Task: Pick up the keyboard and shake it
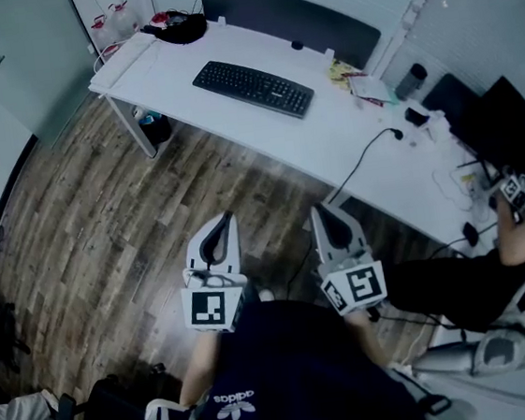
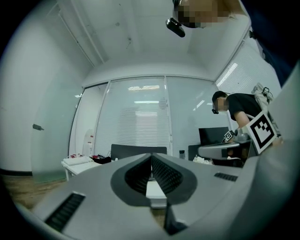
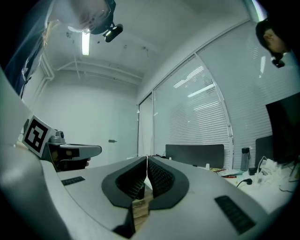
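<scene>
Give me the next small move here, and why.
Probably step forward, carrying both toward the keyboard: it lies flat on the white table, well ahead of the left hand-held gripper and right hand-held gripper, both shut and empty.

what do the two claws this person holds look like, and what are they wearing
Both the left claw and right claw are pale grey tapering shells with dark ribbed pads inside. Each carries a white cube with black square markers. The person wears a dark top with a white adidas logo.
</scene>
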A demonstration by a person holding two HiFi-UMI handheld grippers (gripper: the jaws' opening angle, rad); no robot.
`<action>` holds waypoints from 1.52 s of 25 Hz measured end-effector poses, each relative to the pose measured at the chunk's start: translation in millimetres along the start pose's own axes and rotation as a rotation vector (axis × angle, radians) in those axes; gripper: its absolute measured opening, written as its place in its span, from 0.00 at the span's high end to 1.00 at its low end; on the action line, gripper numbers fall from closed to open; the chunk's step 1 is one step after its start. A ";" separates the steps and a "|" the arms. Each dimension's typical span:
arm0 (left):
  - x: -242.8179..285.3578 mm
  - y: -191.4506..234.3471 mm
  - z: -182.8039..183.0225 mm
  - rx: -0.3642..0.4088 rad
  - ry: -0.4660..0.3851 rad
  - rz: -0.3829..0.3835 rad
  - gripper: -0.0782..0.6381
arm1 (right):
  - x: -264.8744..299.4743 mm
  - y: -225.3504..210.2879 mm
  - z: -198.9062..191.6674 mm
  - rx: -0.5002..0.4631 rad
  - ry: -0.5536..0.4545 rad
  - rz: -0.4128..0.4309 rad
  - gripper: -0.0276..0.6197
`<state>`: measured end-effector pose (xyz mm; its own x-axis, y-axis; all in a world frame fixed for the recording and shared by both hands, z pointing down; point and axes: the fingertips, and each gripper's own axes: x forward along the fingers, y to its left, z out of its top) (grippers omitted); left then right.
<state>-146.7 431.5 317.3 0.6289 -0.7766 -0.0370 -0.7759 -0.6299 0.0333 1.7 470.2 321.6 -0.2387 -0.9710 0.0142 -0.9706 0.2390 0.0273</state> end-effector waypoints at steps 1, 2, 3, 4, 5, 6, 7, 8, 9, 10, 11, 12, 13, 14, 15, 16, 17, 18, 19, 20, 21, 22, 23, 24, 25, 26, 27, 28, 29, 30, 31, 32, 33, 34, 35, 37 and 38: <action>2.6 4.2 -2.0 -0.002 0.007 -0.004 0.88 | 4.4 1.3 -1.8 0.002 0.007 0.001 0.95; 6.5 9.1 -3.7 -0.003 0.011 -0.011 0.88 | 10.1 1.6 -3.7 0.002 0.014 -0.002 0.95; 11.5 14.6 -5.4 -0.003 0.012 -0.019 0.88 | 16.8 1.0 -6.1 -0.004 0.020 -0.007 0.95; 17.3 21.0 -7.0 -0.005 0.013 -0.027 0.88 | 24.5 -0.2 -8.0 -0.015 0.023 -0.013 0.95; 23.7 28.3 -8.1 -0.008 0.012 -0.034 0.88 | 33.2 -1.4 -8.6 -0.027 0.021 -0.020 0.95; 30.8 36.3 -8.3 -0.009 0.011 -0.041 0.88 | 42.8 -2.0 -7.9 -0.033 0.019 -0.026 0.95; 38.5 44.7 -7.4 -0.008 0.007 -0.049 0.88 | 52.9 -2.2 -6.9 -0.035 0.018 -0.030 0.95; 46.6 53.6 -5.6 -0.007 0.002 -0.056 0.88 | 63.2 -1.8 -6.0 -0.036 0.020 -0.034 0.95; 54.6 62.7 -3.2 -0.007 -0.002 -0.064 0.88 | 73.4 -0.8 -4.5 -0.038 0.024 -0.036 0.95; 61.9 72.0 -0.3 -0.007 -0.006 -0.071 0.88 | 83.2 0.9 -2.1 -0.041 0.027 -0.039 0.95; 68.5 81.5 2.8 -0.007 -0.009 -0.079 0.88 | 92.5 3.0 0.6 -0.043 0.031 -0.043 0.95; 74.6 91.1 5.4 -0.004 -0.011 -0.088 0.88 | 101.5 4.6 3.0 -0.045 0.034 -0.050 0.95; 80.6 100.7 7.4 0.000 -0.011 -0.098 0.88 | 110.3 5.4 4.9 -0.048 0.035 -0.061 0.95; 86.5 109.8 8.6 0.004 -0.011 -0.109 0.88 | 118.7 5.4 6.2 -0.050 0.037 -0.075 0.95; 92.0 118.0 9.0 0.006 -0.011 -0.118 0.88 | 126.2 5.1 6.6 -0.051 0.040 -0.091 0.95; 96.6 125.3 8.4 0.005 -0.010 -0.127 0.88 | 132.7 5.0 6.3 -0.050 0.045 -0.106 0.95; 100.4 132.1 6.5 0.001 -0.005 -0.133 0.88 | 138.4 5.5 5.2 -0.048 0.052 -0.119 0.95; 103.5 138.9 3.7 -0.005 0.002 -0.137 0.88 | 143.8 6.5 3.2 -0.049 0.062 -0.129 0.95; 106.0 145.8 -0.2 -0.012 0.011 -0.139 0.88 | 148.9 7.7 0.4 -0.051 0.074 -0.137 0.95; 108.3 153.0 -4.6 -0.021 0.022 -0.138 0.88 | 153.4 8.8 -3.1 -0.052 0.085 -0.145 0.95; 110.3 159.9 -9.0 -0.030 0.032 -0.134 0.88 | 157.5 9.8 -6.2 -0.047 0.095 -0.154 0.95; 112.1 166.1 -12.6 -0.038 0.039 -0.130 0.88 | 161.1 10.6 -8.2 -0.040 0.102 -0.162 0.95; 113.4 171.2 -14.8 -0.045 0.042 -0.130 0.88 | 164.0 11.0 -9.6 -0.037 0.107 -0.170 0.95; 114.3 175.2 -15.8 -0.050 0.041 -0.133 0.88 | 166.4 11.1 -11.3 -0.039 0.113 -0.177 0.95; 114.6 178.4 -16.3 -0.054 0.039 -0.139 0.88 | 168.8 11.0 -13.5 -0.041 0.121 -0.184 0.95; 115.1 181.3 -16.9 -0.056 0.038 -0.145 0.88 | 171.7 10.8 -15.7 -0.041 0.128 -0.190 0.95; 116.1 184.4 -17.9 -0.054 0.040 -0.148 0.88 | 175.3 10.2 -18.1 -0.040 0.133 -0.194 0.95; 118.2 187.4 -19.3 -0.047 0.042 -0.149 0.88 | 179.4 9.0 -20.1 -0.039 0.136 -0.196 0.95; 121.1 190.2 -20.7 -0.039 0.045 -0.148 0.88 | 183.8 7.3 -21.3 -0.040 0.136 -0.196 0.95; 124.2 192.8 -21.9 -0.030 0.048 -0.147 0.88 | 188.1 5.3 -21.7 -0.043 0.137 -0.197 0.95; 127.2 195.2 -22.7 -0.025 0.050 -0.146 0.88 | 192.0 3.1 -21.7 -0.045 0.140 -0.198 0.95; 129.9 197.6 -23.0 -0.022 0.052 -0.144 0.88 | 195.7 0.8 -22.0 -0.045 0.145 -0.202 0.95; 132.8 200.1 -23.2 -0.020 0.053 -0.142 0.88 | 199.7 -1.5 -22.3 -0.041 0.148 -0.205 0.95; 136.1 202.5 -23.2 -0.016 0.054 -0.140 0.88 | 204.0 -3.9 -22.6 -0.035 0.149 -0.205 0.95; 140.0 204.7 -23.2 -0.015 0.054 -0.138 0.88 | 208.4 -6.3 -23.1 -0.025 0.150 -0.205 0.95; 149.0 208.6 -23.0 -0.024 0.057 -0.132 0.88 | 217.7 -11.3 -23.8 -0.006 0.155 -0.200 0.95; 154.2 210.6 -22.9 -0.028 0.057 -0.128 0.88 | 222.9 -14.3 -23.7 -0.005 0.154 -0.195 0.95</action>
<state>-212.0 178.9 341.5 0.7247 -0.6889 0.0136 -0.6883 -0.7229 0.0600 -37.0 250.5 348.1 -0.0391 -0.9863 0.1604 -0.9976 0.0476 0.0494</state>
